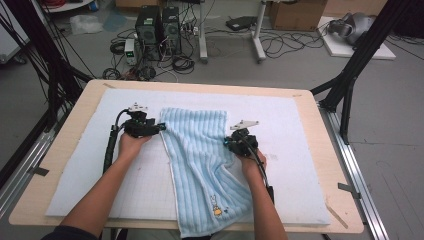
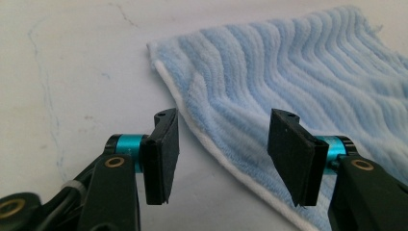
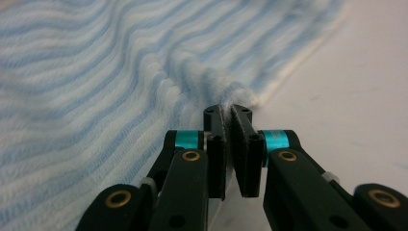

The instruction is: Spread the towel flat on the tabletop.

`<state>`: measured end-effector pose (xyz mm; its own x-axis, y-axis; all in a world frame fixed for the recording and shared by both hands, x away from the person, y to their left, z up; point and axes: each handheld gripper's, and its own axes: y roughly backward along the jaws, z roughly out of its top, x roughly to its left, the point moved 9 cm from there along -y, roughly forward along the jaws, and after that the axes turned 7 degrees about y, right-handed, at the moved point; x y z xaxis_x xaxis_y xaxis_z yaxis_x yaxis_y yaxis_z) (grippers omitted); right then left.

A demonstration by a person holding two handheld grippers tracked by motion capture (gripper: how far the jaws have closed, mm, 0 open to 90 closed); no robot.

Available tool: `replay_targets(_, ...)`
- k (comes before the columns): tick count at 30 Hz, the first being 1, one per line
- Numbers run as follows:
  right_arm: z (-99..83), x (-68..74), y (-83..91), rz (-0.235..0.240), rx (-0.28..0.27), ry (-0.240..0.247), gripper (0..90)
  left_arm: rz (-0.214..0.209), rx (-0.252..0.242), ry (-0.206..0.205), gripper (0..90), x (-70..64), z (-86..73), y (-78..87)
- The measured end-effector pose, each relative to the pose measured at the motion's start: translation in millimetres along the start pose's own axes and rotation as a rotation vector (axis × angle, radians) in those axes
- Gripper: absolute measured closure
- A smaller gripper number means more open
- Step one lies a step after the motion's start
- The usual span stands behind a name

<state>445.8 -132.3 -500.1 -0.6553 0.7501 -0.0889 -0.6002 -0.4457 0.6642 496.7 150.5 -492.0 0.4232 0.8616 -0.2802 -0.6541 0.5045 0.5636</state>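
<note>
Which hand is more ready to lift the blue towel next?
The right. The right gripper has its fingers already shut on the towel's edge, which bunches up there. The left gripper is open, astride the other edge, and must close first.

The towel (image 1: 200, 150) is pale blue with wavy ribbed stripes, a white edge band and a small yellow and white cartoon figure near one corner. It lies on a white mat (image 1: 300, 130) over a light wood worktop (image 1: 65, 140). Both grippers are black with turquoise rings behind the black fingers (image 2: 163, 154)
</note>
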Motion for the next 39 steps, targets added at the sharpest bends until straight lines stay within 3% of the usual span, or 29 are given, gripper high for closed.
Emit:
replay_targets(3, -0.6, -27.9, 6.4, -0.154, -0.034, -0.042, 85.0, -0.013, -0.014, -0.016, 45.0, -5.6, 0.2, 4.0)
replay_targets(5, -4.5, -45.4, 11.6, -0.231, -0.047, -0.090, 84.3, -0.025, -0.018, -0.024, 45.1, -10.9, -0.7, 6.8)
replay_targets(6, -7.4, -51.2, 13.6, -0.244, -0.048, -0.121, 82.0, -0.035, -0.016, -0.031, 45.1, -13.8, -2.1, 8.1)
replay_targets(8, -12.9, -56.1, 16.1, -0.220, -0.051, -0.180, 73.2, -0.068, -0.012, -0.017, 45.1, -19.9, -6.4, 9.7)
replay_targets(10, -13.5, -53.1, 21.0, -0.194, -0.070, -0.178, 64.5, -0.146, 0.023, 0.051, 44.9, -29.8, -12.4, 9.8)
replay_targets(14, -11.3, -37.3, 39.6, -0.125, -0.119, -0.115, 51.6, -0.227, 0.023, 0.030, 45.2, -57.0, -19.1, 13.0)
replay_targets(18, -18.7, -25.2, 60.4, -0.087, -0.134, -0.079, 44.3, -0.254, 0.057, -0.018, 44.0, -79.0, -29.4, 10.3)
replay_targets(22, -26.3, -12.6, 75.0, -0.059, -0.163, -0.075, 41.6, -0.220, 0.109, -0.069, 40.8, -91.2, -41.1, -0.3)
replay_targets(25, -30.5, -8.5, 79.6, -0.046, -0.166, -0.078, 41.1, -0.153, 0.121, -0.159, 41.9, -94.7, -45.7, -5.1)
replay_targets(27, -31.1, -9.9, 81.3, -0.045, -0.173, -0.090, 40.9, -0.082, 0.117, -0.256, 56.3, -91.3, -45.2, -4.9)
replay_targets(28, -31.7, -10.5, 82.0, -0.043, -0.176, -0.099, 40.7, -0.085, 0.110, -0.274, 66.2, -90.3, -44.3, -4.8)
replay_targets(29, -32.3, -10.6, 82.0, -0.040, -0.176, -0.105, 40.7, -0.096, 0.105, -0.267, 79.8, -89.1, -43.2, -4.9)
replay_targets(31, -33.8, -8.8, 81.3, -0.029, -0.168, -0.107, 40.7, -0.046, 0.089, -0.291, 85.5, -80.8, -38.6, -5.5)
replay_targets(36, -31.4, 0.0, 77.2, -0.007, -0.165, -0.084, 41.1, 0.025, 0.003, -0.174, 86.2, -45.7, -21.6, -1.9)
replay_targets(39, -26.0, 10.6, 73.4, 0.017, -0.168, -0.070, 41.1, 0.054, -0.009, -0.117, 86.1, -25.6, -16.3, 0.7)
